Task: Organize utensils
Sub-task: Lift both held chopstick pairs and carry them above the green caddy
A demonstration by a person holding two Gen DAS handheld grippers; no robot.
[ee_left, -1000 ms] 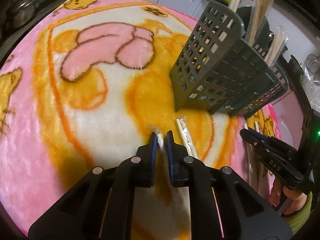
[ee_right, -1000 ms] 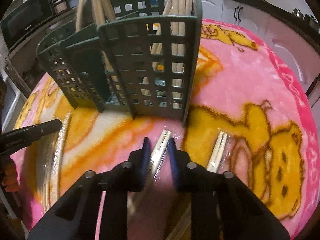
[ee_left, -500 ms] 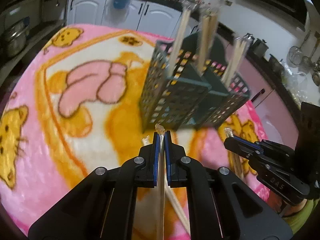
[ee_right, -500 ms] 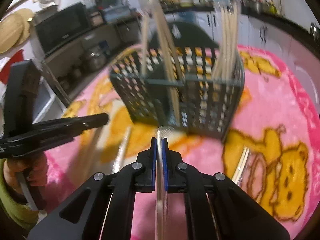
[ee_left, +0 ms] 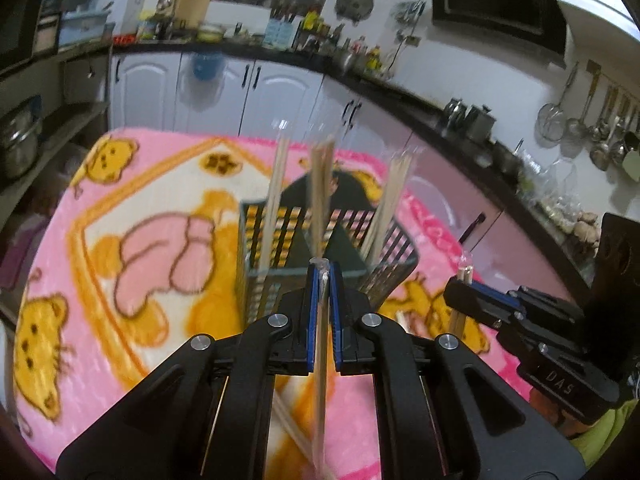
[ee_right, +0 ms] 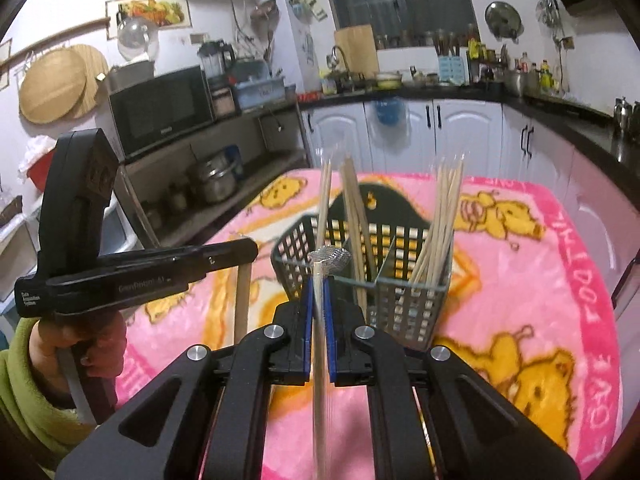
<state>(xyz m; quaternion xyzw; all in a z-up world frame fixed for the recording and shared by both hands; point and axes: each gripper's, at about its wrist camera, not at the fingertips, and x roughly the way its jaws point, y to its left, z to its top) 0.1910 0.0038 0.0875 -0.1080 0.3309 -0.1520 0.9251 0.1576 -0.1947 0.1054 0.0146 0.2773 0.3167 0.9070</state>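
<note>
A dark lattice basket (ee_left: 256,240) (ee_right: 408,308) with compartments stands on the pink blanket, and several wrapped chopstick pairs (ee_left: 276,192) (ee_right: 440,216) stand upright in it. My left gripper (ee_left: 324,274) (ee_right: 248,250) is shut on one wrapped chopstick pair (ee_left: 321,360) (ee_right: 242,300), which hangs down through the jaws. It is lifted off the blanket, in front of the basket. My right gripper (ee_right: 318,284) (ee_left: 460,292) is shut on another wrapped pair (ee_right: 320,360) (ee_left: 466,274), whose crinkled plastic end sticks out above the pads. Both grippers hover just short of the basket's near wall.
The pink bear-print blanket (ee_left: 120,360) (ee_right: 540,280) covers the table. More loose chopstick pairs (ee_left: 292,428) lie on it under the left gripper. A hand in a green sleeve (ee_right: 80,344) holds the left gripper. White cabinets (ee_right: 440,136) and a shelf with pots (ee_right: 212,176) stand behind.
Both grippers closed on a chopstick pair lying on the blanket and lifted it. They now hang well above the blanket, tilted up, with the basket seen from higher.
</note>
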